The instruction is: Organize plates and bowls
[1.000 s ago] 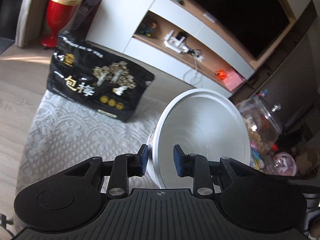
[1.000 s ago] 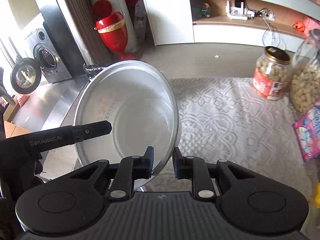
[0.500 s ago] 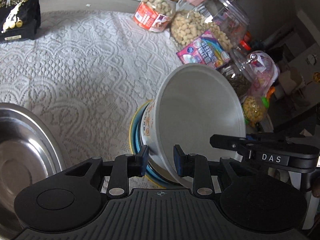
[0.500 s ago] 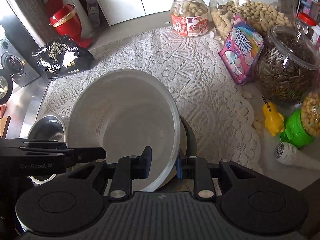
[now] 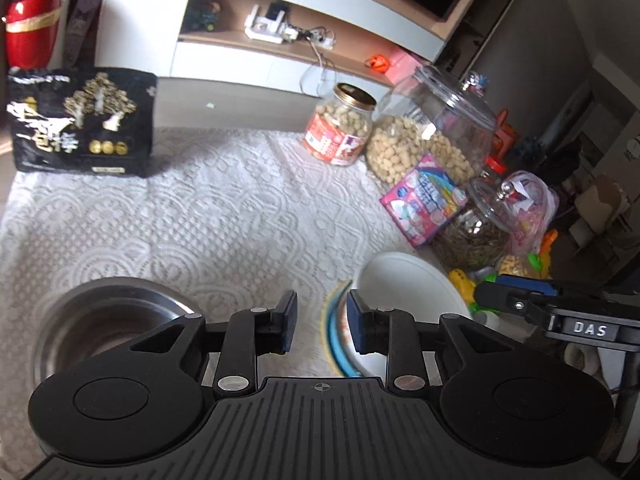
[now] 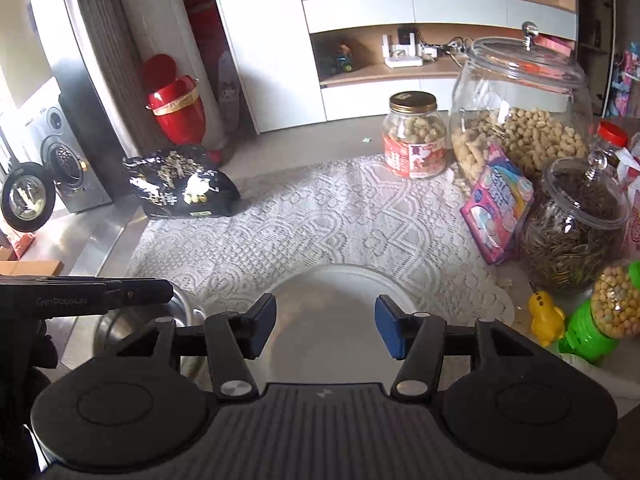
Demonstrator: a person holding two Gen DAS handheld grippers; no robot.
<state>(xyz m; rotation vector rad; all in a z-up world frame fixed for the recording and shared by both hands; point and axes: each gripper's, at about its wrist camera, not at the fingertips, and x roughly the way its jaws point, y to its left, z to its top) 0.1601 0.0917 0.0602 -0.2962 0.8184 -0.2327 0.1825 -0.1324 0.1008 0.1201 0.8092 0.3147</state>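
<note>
A white bowl point(image 5: 404, 292) sits upright on a blue-rimmed plate point(image 5: 331, 332) at the near right of the lace cloth. My right gripper point(image 6: 325, 324) hovers over this bowl point(image 6: 328, 308). Its jaws are opening and the pads stand wide apart, touching nothing. My left gripper point(image 5: 322, 322) is just left of the bowl with its jaws partly apart. Only cloth and the plate's edge show in the gap, so it grips nothing. A steel bowl point(image 5: 108, 320) rests at the near left, under the left gripper's fingers point(image 6: 100, 296). The right gripper's fingers point(image 5: 516, 298) reach in from the right.
A black snack bag point(image 5: 80, 124) stands at the far left of the lace cloth point(image 5: 224, 220). Along the right side are a small peanut jar point(image 5: 344, 132), a big glass peanut jar point(image 5: 432, 136), a pink packet point(image 5: 424, 200), a seed jar point(image 6: 572, 224) and a green bottle point(image 6: 592, 320).
The white bowl, carried tilted in the right gripper, now rests on the blue-rimmed plate. The right jaws have parted off its rim. The left gripper has slid off to the bowl's left.
</note>
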